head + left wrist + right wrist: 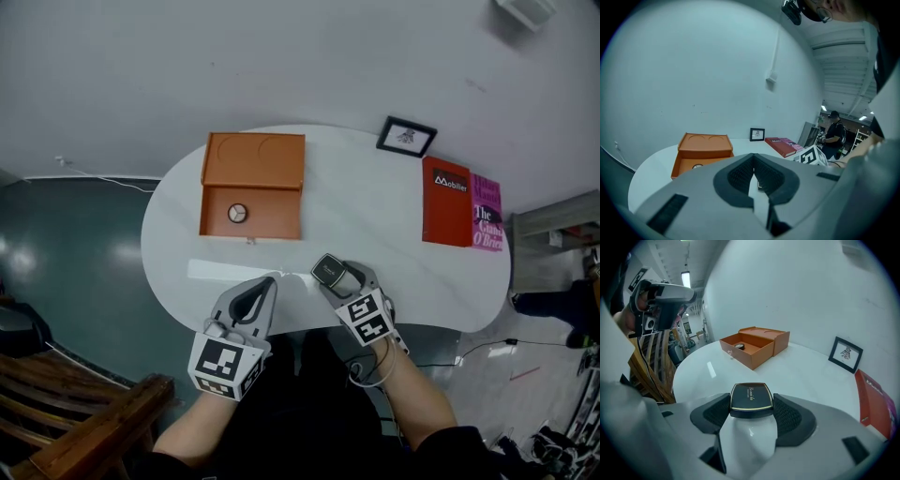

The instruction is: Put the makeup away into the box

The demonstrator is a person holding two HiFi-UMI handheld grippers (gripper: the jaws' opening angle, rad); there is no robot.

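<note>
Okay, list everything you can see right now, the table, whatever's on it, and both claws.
table: one, white, rounded, centre of the head view
box: one, orange, open, left part of the table
small round item: one, pale with dark rim, inside the box
black compact: one, black with gold edge, between the right claw's jaws
framed picture: one, black frame, table's far edge
red book: one, table's right end
pink book: one, beside the red book
wooden bench: one, brown, floor at lower left
left claw: grey, shut, empty
right claw: grey, shut on the black compact

Glossy white table [384, 220] — matt orange box [255, 161], glossy black compact [751, 398].
</note>
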